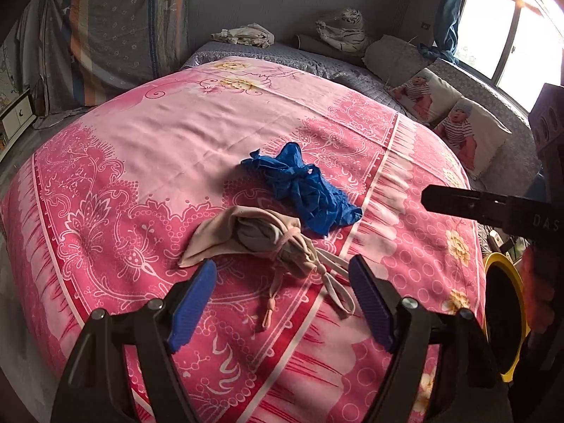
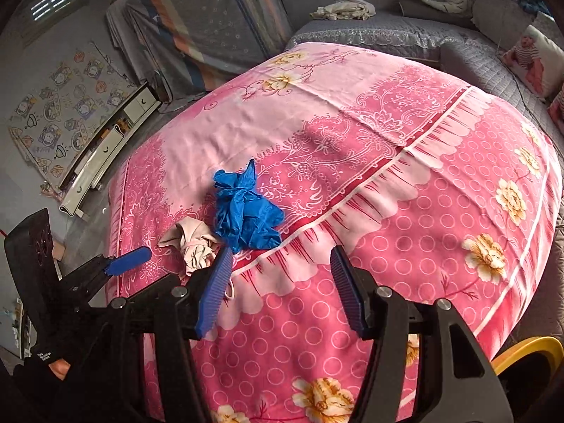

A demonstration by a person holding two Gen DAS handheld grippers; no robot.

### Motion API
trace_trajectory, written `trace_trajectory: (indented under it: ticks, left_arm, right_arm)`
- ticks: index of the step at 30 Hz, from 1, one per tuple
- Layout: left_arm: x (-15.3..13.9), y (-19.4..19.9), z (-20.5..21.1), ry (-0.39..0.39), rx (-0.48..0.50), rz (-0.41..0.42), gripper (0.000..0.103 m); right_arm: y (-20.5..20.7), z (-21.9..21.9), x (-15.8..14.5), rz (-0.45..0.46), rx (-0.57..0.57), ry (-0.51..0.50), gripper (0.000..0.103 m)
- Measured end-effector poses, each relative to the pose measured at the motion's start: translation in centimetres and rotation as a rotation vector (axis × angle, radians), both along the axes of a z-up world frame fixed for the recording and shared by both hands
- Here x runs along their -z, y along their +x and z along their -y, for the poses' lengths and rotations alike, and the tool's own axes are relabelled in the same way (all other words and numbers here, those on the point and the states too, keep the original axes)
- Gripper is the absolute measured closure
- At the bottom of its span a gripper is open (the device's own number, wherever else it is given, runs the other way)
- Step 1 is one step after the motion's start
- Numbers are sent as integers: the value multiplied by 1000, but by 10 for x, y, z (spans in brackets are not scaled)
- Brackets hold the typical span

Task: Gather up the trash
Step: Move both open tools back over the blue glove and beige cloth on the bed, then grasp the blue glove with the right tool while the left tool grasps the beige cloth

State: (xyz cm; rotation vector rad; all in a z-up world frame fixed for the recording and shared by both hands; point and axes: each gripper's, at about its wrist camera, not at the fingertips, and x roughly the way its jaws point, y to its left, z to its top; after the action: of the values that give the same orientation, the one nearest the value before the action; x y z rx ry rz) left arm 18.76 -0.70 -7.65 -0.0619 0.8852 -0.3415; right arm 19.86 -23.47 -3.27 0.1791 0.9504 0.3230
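A crumpled blue glove (image 1: 303, 190) (image 2: 243, 208) lies on the pink flowered bedspread (image 1: 158, 148) (image 2: 405, 246). Touching its near side is a beige face mask (image 1: 246, 236) (image 2: 194, 243), wadded up with its straps trailing. My left gripper (image 1: 282, 282) hovers open just short of the mask, with the straps lying between its blue pads in that view. My right gripper (image 2: 282, 282) is open over bare bedspread; the glove is ahead and to its left. Nothing is gripped by either one. The left gripper's blue pad (image 2: 128, 259) shows beside the mask in the right wrist view.
A yellow-rimmed bin (image 1: 504, 317) (image 2: 528, 349) stands off the bed's right edge. Printed pillows (image 1: 454, 123), a plush tiger (image 1: 345, 28) and folded cloth (image 1: 243, 35) lie at the far side. A white cabinet (image 2: 112, 141) stands to the left.
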Motion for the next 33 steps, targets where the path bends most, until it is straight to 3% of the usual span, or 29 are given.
trace_trajectory:
  ticks: [10, 22, 26, 33]
  left_arm:
    - [10, 20, -4, -26, -31, -22, 29]
    - [21, 38, 3, -36, -26, -47, 31]
    - [25, 41, 5, -33, -30, -59, 37]
    - [28, 46, 7, -39, -30, -67, 57]
  right_arm:
    - [56, -56, 20, -83, -98, -58, 48]
    - [85, -70, 38, -149, -102, -108, 49]
    - [90, -72, 46, -166, -101, -105, 50]
    - [93, -72, 53, -182, -101, -90, 67]
